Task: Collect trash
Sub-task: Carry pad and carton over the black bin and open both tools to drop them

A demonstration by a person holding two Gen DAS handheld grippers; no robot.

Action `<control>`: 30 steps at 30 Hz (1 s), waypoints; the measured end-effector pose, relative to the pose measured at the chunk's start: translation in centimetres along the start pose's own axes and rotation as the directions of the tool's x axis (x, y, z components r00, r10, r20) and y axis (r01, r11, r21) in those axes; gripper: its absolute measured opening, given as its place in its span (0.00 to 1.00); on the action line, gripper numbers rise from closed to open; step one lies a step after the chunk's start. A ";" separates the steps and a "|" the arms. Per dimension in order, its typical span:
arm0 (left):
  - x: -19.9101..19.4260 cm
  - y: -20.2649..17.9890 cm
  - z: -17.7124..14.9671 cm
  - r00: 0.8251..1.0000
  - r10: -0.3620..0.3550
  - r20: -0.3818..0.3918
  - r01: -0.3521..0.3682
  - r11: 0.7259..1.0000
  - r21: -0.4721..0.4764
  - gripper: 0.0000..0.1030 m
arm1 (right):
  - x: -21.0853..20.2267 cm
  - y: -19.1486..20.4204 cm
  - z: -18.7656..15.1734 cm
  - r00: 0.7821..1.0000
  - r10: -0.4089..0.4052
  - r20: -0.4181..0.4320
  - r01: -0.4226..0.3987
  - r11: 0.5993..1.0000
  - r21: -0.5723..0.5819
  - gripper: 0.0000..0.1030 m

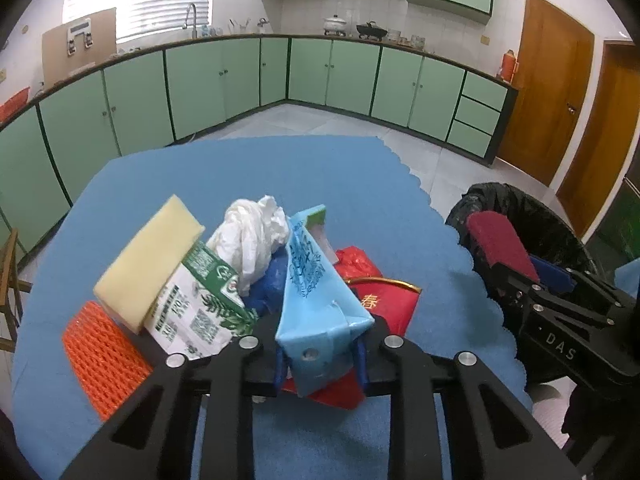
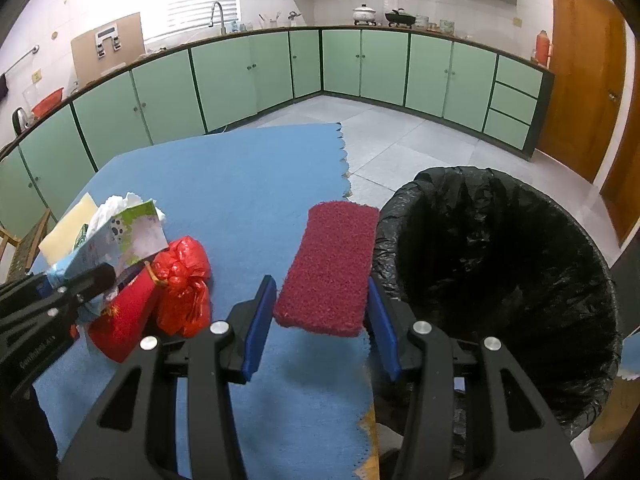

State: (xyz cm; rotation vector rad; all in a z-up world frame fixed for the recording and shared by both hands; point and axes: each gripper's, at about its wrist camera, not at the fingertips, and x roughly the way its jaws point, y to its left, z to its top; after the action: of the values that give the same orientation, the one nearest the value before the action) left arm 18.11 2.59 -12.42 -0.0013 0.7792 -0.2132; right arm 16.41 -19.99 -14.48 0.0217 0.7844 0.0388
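My left gripper [image 1: 320, 364] is shut on a light blue carton [image 1: 316, 292], held above a heap of trash on the blue cloth [image 1: 256, 176]. The heap holds a white and green carton [image 1: 200, 304], a yellow sponge [image 1: 148, 260], crumpled white tissue [image 1: 252, 236], an orange net [image 1: 100, 356] and red bags [image 1: 384, 304]. My right gripper [image 2: 320, 328] is shut on a dark red scrub pad [image 2: 328, 268], held beside the rim of the black-lined trash bin [image 2: 500, 272]. The pad also shows in the left wrist view [image 1: 500, 244].
The bin stands at the table's right edge, over the tiled floor [image 2: 400, 136]. Green kitchen cabinets [image 1: 240, 76] run along the back walls. A wooden door [image 1: 548, 100] is at the right. A wooden chair [image 1: 10, 280] stands at the table's left.
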 end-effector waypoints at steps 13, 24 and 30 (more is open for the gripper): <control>-3.1 -0.5 0.9 0.996 -0.020 0.090 0.020 1.000 0.001 0.23 | -1.5 -0.5 0.5 0.999 0.012 0.039 -0.012 1.000 0.012 0.43; -3.3 -5.9 4.0 0.980 -0.129 0.153 0.118 0.990 0.076 0.23 | -6.3 -6.1 2.6 0.989 -0.048 0.140 0.037 0.996 0.080 0.43; -1.8 -11.4 5.6 0.960 -0.223 0.168 0.202 0.970 0.132 0.23 | -8.4 -11.1 2.6 0.978 -0.130 0.165 0.109 0.985 0.131 0.43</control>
State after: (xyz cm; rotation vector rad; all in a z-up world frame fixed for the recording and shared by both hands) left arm 18.62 -8.67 -6.28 0.0028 0.5826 -0.4560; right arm 12.59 -31.42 -7.09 0.0924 0.6124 -0.1243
